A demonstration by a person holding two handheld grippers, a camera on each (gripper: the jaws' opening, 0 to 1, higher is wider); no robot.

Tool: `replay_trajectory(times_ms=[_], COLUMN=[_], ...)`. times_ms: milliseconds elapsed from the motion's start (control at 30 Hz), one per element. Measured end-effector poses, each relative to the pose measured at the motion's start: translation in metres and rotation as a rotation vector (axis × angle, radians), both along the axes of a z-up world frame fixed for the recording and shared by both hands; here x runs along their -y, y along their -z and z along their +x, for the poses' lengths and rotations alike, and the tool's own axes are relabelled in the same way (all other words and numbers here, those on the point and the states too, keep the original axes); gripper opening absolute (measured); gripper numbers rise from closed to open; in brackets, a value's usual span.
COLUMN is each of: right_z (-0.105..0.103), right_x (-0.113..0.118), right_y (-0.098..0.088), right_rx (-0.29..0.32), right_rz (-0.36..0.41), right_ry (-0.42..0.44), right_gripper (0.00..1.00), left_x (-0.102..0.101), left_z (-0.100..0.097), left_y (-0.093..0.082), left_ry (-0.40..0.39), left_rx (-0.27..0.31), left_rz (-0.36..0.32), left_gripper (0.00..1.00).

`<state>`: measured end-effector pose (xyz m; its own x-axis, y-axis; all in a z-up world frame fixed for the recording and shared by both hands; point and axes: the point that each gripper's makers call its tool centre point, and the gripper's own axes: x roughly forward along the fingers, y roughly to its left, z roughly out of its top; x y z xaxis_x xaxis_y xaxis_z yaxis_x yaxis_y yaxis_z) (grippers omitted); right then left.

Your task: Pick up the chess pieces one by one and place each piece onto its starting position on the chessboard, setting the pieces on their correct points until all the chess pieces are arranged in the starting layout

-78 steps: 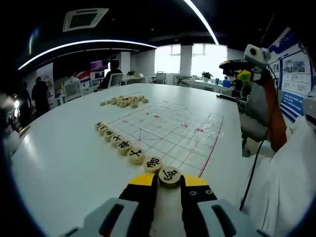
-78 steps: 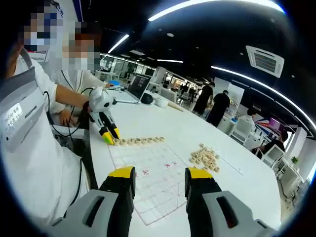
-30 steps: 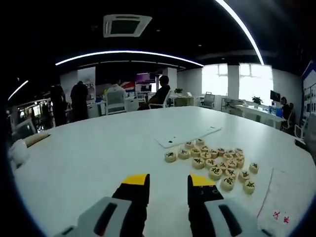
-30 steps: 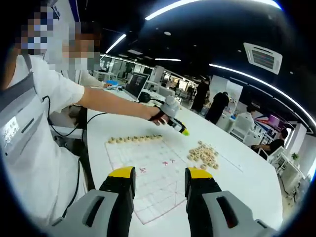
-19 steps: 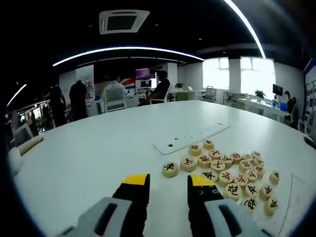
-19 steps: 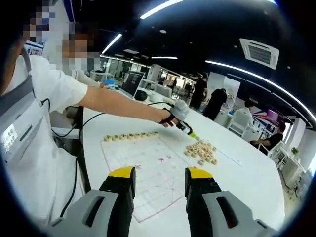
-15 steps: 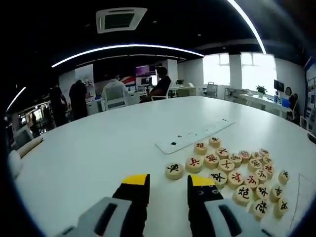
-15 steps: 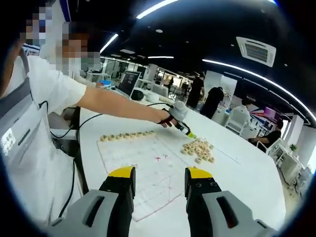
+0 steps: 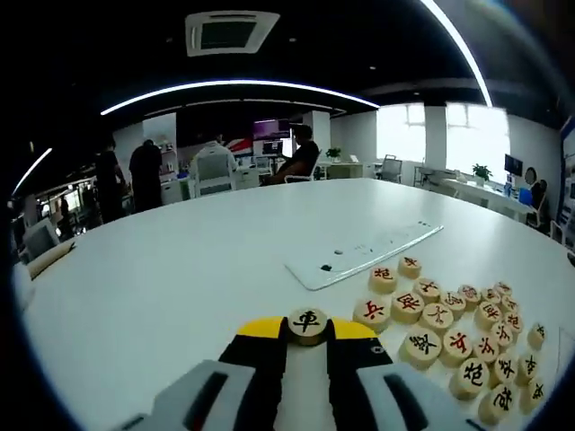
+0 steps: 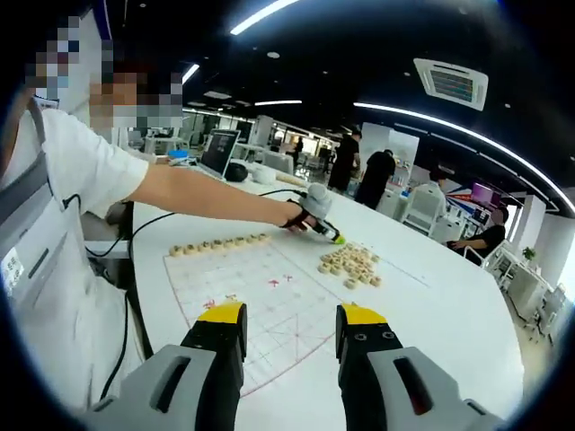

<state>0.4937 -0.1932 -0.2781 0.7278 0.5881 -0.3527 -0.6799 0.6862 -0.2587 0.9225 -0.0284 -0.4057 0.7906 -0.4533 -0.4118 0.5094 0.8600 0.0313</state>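
Left gripper [image 9: 308, 334] now clamped on a piece [image 9: 307, 324] at bottom centre, open earlier; ready for the board [image 10: 247, 292]. Right gripper [image 10: 289, 334] gaping, empty.

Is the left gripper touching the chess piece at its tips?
Touching. The left gripper view shows the left gripper with both yellow tips pressed against the chess piece, no gap visible either side.

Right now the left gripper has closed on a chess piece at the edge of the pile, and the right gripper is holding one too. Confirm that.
Not quite. The right gripper is open and holds nothing, as the right gripper view shows; its jaws stand apart above the chessboard. The left gripper has indeed closed on a chess piece beside the pile.
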Motion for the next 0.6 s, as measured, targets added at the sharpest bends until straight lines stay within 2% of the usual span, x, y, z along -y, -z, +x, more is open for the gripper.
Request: replay_trajectory(times_ms=[100, 267, 433, 533, 600], right_z=[-0.001, -0.004, -0.010, -0.013, -0.015], right_x=[0.002, -0.001, -0.007, -0.010, -0.012], right_y=[-0.001, -0.006, -0.010, -0.014, -0.015], right_rx=[0.005, 0.018, 0.029, 0.039, 0.043], right_rz=[0.000, 0.002, -0.002, -0.002, -0.004], right_ry=[0.001, -0.007, -0.024, -0.029, -0.035], right_gripper=[0.40, 0.40, 0.40, 0.40, 0.40], left_x=[-0.005, -0.017, -0.038, -0.048, -0.053], left_z=[-0.012, -0.043, -0.082, -0.115, -0.138], left_y=[-0.003, -0.026, -0.056, -0.072, -0.082], left_ry=[0.037, 0.083, 0.117, 0.169, 0.197], left_rx=[0.007, 0.036, 0.051, 0.072, 0.065], left_rz=[0.063, 0.071, 0.042, 0.035, -0.011], left_gripper=[0.20, 0.20, 0.20, 0.20, 0.20])
